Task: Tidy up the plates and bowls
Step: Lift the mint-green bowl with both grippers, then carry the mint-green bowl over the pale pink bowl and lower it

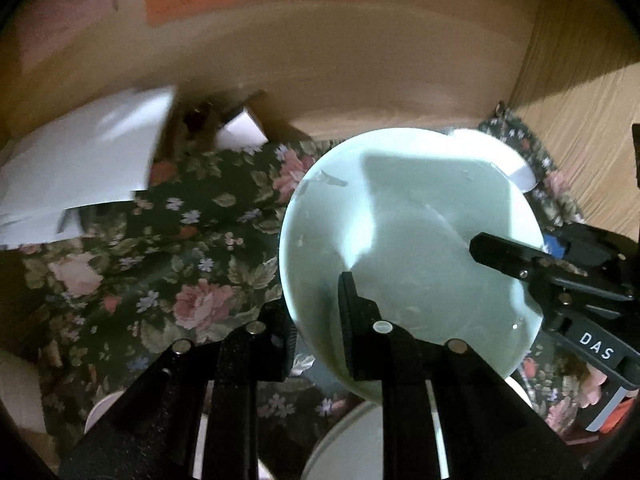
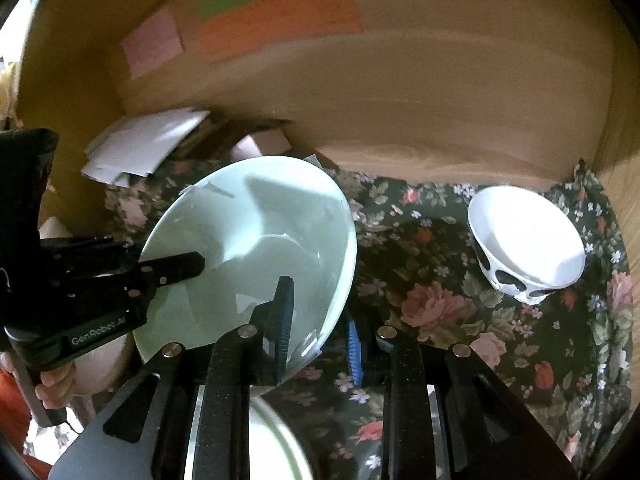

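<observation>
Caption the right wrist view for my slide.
Both grippers clamp a pale green bowl above floral cloth; spotted white bowl beside.

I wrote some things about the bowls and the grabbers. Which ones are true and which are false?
1. Both grippers pinch the pale green ceramic bowl. True: left gripper, right gripper, opposite rims.
2. The white bowl with black spots is inside the green bowl. False: it sits apart on the flowered cloth.
3. The green bowl holds soup. False: it looks empty.
4. Coloured paper notes stick on the wooden back wall. True.
</observation>
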Tool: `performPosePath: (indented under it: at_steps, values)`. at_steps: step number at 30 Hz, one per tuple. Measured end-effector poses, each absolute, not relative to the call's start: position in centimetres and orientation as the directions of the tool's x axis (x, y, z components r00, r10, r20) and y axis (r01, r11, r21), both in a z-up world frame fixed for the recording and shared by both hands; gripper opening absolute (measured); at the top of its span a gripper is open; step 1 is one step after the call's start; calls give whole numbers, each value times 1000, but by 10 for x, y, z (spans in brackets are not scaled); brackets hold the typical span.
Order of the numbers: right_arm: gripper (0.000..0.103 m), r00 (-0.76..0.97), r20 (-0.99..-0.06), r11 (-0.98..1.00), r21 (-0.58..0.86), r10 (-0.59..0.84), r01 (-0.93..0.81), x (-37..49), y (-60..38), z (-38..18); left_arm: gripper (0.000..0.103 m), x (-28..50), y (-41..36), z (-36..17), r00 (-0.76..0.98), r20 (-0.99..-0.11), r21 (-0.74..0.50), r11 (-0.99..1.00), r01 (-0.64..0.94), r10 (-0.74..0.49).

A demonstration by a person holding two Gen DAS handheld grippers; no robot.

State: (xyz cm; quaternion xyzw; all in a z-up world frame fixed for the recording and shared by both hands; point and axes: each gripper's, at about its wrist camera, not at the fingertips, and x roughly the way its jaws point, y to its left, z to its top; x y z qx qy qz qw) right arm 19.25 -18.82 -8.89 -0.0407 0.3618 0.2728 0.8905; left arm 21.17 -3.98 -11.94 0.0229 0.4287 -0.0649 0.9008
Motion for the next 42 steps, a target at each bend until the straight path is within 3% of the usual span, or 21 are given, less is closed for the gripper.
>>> performPosePath:
  at_steps: [18, 42]
  values:
    - [21, 595, -610, 792, 91, 523, -603, 132, -133, -74, 18, 125, 15, -85, 736, -677, -6, 1000, 30, -26]
    - [21, 483, -639, 707, 138, 599, -694, 91, -63, -101, 18, 52, 91, -100, 737, -675, -50, 993, -105, 44]
